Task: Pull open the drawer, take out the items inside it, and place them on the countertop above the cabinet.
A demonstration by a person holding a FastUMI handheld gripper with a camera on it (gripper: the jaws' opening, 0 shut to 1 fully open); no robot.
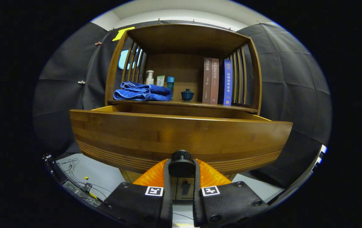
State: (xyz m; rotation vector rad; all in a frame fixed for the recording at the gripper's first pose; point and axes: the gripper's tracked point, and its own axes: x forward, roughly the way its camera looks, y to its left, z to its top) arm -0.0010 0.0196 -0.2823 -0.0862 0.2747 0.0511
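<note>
The wooden drawer [181, 136] stands pulled out toward me, its front panel wide across the view. Its inside is hidden behind the front panel. My gripper [181, 167] is shut on the drawer's round dark knob [181, 155], one finger pressing on each side of it. Above the drawer runs the countertop [196, 104] of the cabinet, under a wooden shelf frame.
On the countertop lie a folded blue towel [142, 91], small bottles [150, 77], a dark teal lidded cup [187, 94] and three upright books [215, 81]. Below the drawer is a lower cabinet door [184, 188]. Cables [82, 186] lie on the floor at the left.
</note>
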